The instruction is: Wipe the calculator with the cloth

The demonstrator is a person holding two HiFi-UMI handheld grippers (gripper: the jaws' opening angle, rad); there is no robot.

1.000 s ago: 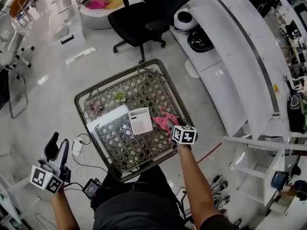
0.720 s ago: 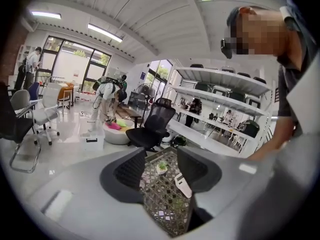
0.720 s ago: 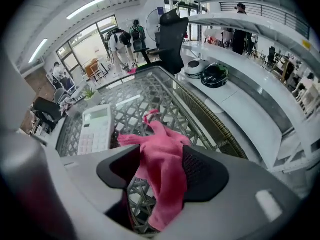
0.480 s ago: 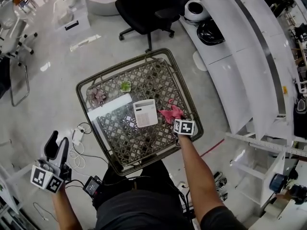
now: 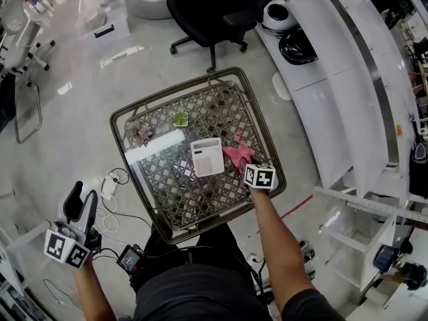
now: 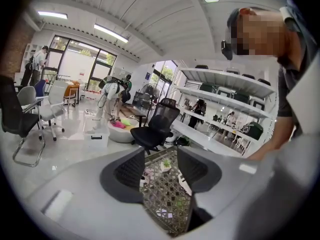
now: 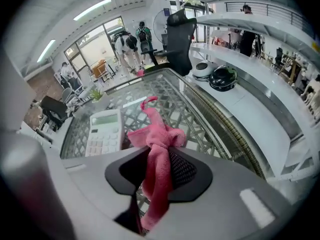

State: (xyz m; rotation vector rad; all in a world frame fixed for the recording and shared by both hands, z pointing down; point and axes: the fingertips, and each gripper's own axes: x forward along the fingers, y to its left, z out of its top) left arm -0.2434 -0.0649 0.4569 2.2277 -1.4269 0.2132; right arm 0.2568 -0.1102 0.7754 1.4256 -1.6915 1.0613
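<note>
Entry: my right tongs (image 7: 157, 171), jaws just closed, now clamped on the pink cloth (image 7: 156, 134) lying on the bench (image 5: 170, 202) just beside the calculator (image 5: 207, 156). My left tongs (image 6: 161, 170): open, empty, off the bench. I judge the cloth secured, wiping not begun.

From where I stand: one table (image 5: 175, 199). On it I count one calculator (image 5: 207, 156), one cloth (image 5: 238, 155), one plant (image 5: 180, 119), one white sheet (image 5: 150, 147) and one dried bunch (image 5: 138, 132). Behind the table, one black chair (image 5: 221, 12). One counter (image 5: 334, 92) carries two helmets: one white helmet (image 5: 277, 15), one black helmet (image 5: 297, 47).
</note>
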